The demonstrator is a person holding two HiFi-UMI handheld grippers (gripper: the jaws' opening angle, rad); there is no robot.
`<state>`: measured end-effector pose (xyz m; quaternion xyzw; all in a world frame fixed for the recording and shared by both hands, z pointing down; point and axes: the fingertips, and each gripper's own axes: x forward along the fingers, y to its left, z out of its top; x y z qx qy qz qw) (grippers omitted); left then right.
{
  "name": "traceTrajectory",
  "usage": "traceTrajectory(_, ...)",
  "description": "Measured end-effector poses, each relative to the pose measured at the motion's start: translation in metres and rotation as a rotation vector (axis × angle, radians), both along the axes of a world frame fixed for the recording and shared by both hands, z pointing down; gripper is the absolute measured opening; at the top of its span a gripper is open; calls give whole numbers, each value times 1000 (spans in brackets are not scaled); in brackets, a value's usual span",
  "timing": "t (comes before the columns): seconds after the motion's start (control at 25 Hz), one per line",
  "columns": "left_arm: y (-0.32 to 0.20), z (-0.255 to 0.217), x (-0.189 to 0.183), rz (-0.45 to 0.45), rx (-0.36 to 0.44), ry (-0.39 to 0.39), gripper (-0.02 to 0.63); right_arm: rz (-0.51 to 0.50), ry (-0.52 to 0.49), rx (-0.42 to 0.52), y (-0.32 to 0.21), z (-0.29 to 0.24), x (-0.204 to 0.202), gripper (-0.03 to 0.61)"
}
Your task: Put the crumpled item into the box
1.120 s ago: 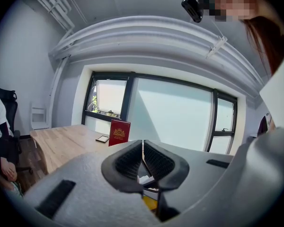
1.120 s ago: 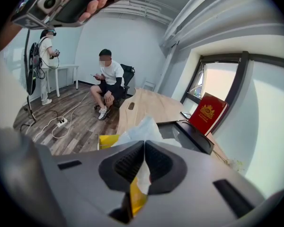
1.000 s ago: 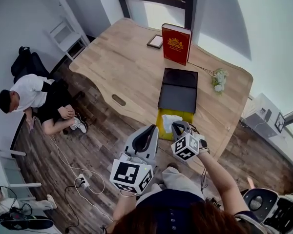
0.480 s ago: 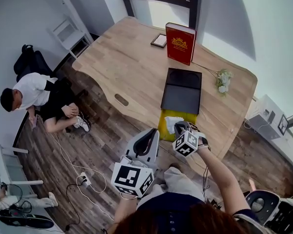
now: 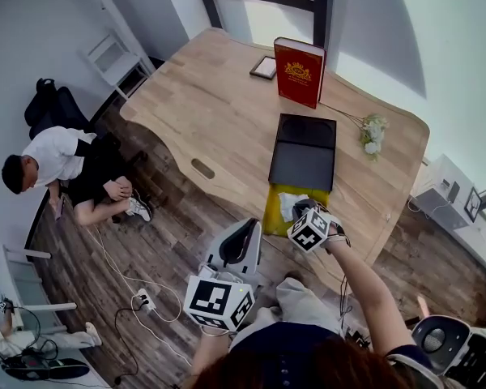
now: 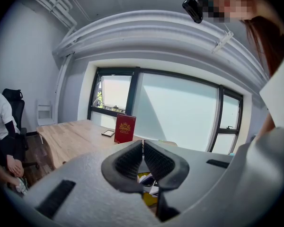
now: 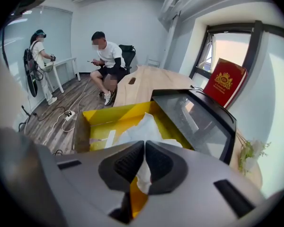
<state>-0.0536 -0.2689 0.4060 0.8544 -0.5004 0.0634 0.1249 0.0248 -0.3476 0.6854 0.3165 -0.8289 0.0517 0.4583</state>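
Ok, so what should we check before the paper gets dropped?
1. Is the right gripper shut on the crumpled paper? Ok.
2. Is the paper over the yellow box? Ok.
3. Is the box open, with the black lid lying behind it? Ok.
4. Is the left gripper shut, empty and away from the box? Ok.
5. Is the paper touching the box's floor? Cannot tell.
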Motion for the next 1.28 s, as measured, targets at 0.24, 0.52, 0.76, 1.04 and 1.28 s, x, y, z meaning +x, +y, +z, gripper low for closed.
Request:
traceTrajectory(0.24,0,2,-6,-7,-4,-3,34,14,-2,-29,-1,7,-2,29)
traceTrajectory(0.52,2,-1,-6,2,-3,-8,34,35,-18,-29,-3,-2,-1,37)
traceTrajectory(0.76,6,-6,-4,26,9,-4,34,77,-54,-14,2,-22,-1,86)
traceTrajectory(1.04,15,-12,-3,49,29,5,34,157,-128,59,7,-61,3,60)
traceTrajectory(1.28,25,-21,-9,58,54,9,34,232,-205,140,14,-101,6,40)
